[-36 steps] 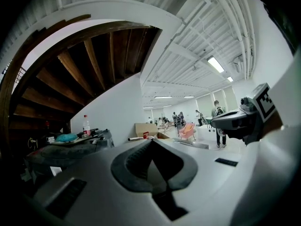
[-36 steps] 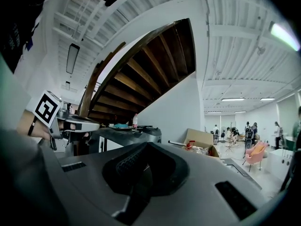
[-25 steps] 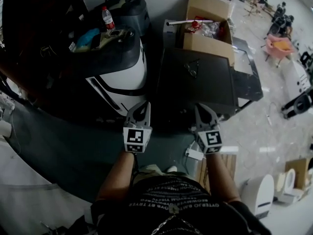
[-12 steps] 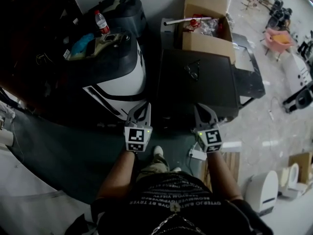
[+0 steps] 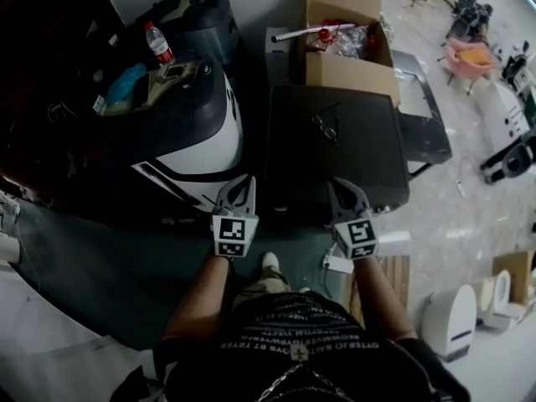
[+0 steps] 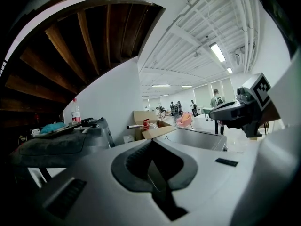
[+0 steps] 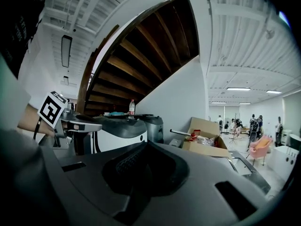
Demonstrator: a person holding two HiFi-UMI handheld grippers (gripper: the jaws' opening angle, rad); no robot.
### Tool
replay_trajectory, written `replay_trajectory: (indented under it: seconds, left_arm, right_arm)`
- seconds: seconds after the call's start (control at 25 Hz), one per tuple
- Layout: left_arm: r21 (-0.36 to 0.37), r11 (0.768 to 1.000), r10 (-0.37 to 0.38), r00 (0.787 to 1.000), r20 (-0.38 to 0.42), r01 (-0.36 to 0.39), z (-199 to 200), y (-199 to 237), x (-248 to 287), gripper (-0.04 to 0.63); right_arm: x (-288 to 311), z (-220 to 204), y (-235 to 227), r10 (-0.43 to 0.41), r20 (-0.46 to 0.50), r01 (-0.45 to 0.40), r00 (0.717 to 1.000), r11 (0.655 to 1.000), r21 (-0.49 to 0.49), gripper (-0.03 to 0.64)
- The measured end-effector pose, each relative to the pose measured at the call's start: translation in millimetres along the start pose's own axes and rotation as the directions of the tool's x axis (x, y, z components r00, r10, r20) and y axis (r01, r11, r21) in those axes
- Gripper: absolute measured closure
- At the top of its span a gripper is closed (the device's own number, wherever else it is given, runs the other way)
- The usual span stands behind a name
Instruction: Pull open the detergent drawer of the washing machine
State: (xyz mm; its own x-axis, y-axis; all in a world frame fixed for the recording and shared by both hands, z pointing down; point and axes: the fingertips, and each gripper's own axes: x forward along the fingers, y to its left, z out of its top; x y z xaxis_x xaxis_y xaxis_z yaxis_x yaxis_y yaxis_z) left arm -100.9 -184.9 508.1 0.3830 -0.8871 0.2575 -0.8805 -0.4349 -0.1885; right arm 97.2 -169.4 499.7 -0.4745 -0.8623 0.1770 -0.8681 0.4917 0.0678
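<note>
The washing machine (image 5: 335, 153) is a dark-topped box straight ahead of me in the head view; its front face and detergent drawer are hidden from every view. My left gripper (image 5: 240, 182) is shut and empty, just left of the machine's near left corner. My right gripper (image 5: 342, 184) is also shut and empty, over the machine's near edge. In the left gripper view the shut jaws (image 6: 151, 142) point past the machine's grey top (image 6: 197, 138), with the right gripper (image 6: 240, 109) alongside. The right gripper view shows its shut jaws (image 7: 143, 145) and the left gripper (image 7: 77, 121).
A white-and-black appliance (image 5: 197, 136) stands left of the washer, with a bottle (image 5: 155, 40) and clutter on it. An open cardboard box (image 5: 343, 53) sits behind the washer. A small wire object (image 5: 325, 126) lies on its top. A white power strip (image 5: 339, 264) lies on the floor.
Both grippers have moved forward and sunk a little, side by side, closer to the washer's near edge. Their jaws have stayed shut.
</note>
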Motion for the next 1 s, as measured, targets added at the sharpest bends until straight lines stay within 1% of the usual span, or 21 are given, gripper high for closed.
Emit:
replay_trajectory:
  seconds: [0.12, 0.24, 0.32, 0.44, 0.6, 0.72, 0.84, 0.92, 1.0]
  left_arm:
    - [-0.003, 1.0, -0.012, 1.0, -0.018, 0.012, -12, 2, 11, 0.592]
    - [0.015, 0.999, -0.036, 0.998, -0.057, 0.037, -35, -2, 21, 0.592]
    - [0.02, 0.997, -0.066, 0.994, -0.085, 0.068, -53, -9, 27, 0.592]
    - [0.033, 0.992, -0.114, 0.983, -0.141, 0.12, -82, -20, 36, 0.592]
    - [0.043, 0.986, -0.151, 0.964, -0.217, 0.164, -118, -31, 44, 0.591]
    - [0.038, 0.982, -0.172, 0.952, -0.251, 0.188, -143, -37, 52, 0.591]
    - [0.032, 0.974, -0.204, 0.928, -0.312, 0.225, -168, -42, 55, 0.591]
    - [0.03, 0.967, -0.228, 0.914, -0.337, 0.252, -178, -47, 57, 0.591]
    - [0.025, 0.958, -0.259, 0.894, -0.365, 0.287, -188, -53, 58, 0.578]
  right_arm:
    - [9, -23, 3, 0.035, -0.072, -0.035, 0.997, 0.999, -0.007, 0.624]
    - [18, -56, 7, 0.072, -0.137, -0.074, 0.988, 0.997, -0.013, 0.624]
    - [21, -83, 12, 0.102, -0.202, -0.107, 0.974, 0.994, -0.016, 0.624]
    - [23, -119, 19, 0.13, -0.281, -0.14, 0.951, 0.99, -0.016, 0.624]
    - [23, -152, 27, 0.165, -0.351, -0.177, 0.922, 0.984, -0.001, 0.624]
    - [24, -171, 30, 0.182, -0.405, -0.203, 0.896, 0.979, -0.009, 0.624]
    - [24, -187, 32, 0.197, -0.438, -0.221, 0.877, 0.975, -0.003, 0.624]
    - [25, -194, 34, 0.215, -0.45, -0.237, 0.867, 0.971, 0.007, 0.624]
    - [24, -200, 37, 0.23, -0.462, -0.253, 0.857, 0.967, 0.012, 0.623]
